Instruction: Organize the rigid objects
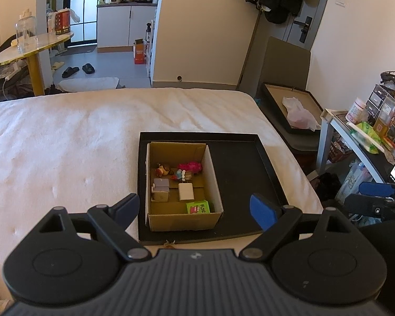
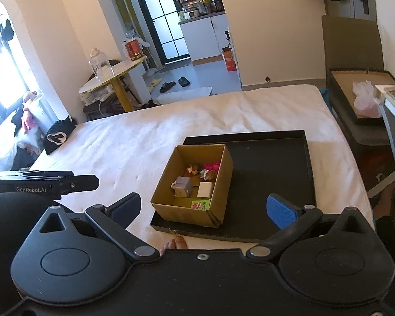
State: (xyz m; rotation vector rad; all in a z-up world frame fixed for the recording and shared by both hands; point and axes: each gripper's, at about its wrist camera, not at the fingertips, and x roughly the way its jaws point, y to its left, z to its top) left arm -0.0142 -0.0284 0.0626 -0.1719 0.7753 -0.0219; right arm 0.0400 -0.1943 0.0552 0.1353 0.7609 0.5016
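A brown cardboard box [image 1: 213, 168] [image 2: 222, 184] sits in the left part of a black tray [image 1: 239, 173] [image 2: 271, 173] on the white bed. Inside lie small toys: a pink figure [image 1: 191, 166] [image 2: 212, 166], a grey-purple block [image 1: 160, 185] [image 2: 183, 184], a white cube [image 1: 186, 191] [image 2: 205, 189], a green box [image 1: 197, 207] [image 2: 200, 204] and small figurines [image 1: 162, 169]. My left gripper [image 1: 194, 210] is open and empty, held above the tray's near edge. My right gripper [image 2: 205, 208] is open and empty, near the box's front.
The white bed [image 1: 65, 144] [image 2: 144, 137] spreads left. To the right stand another tray with a plastic bag [image 1: 297, 110] [image 2: 363, 100] and a cluttered shelf [image 1: 368, 131]. A round table [image 1: 31, 47] [image 2: 113, 76] stands beyond the bed. A toe [image 2: 177, 243] shows by the tray.
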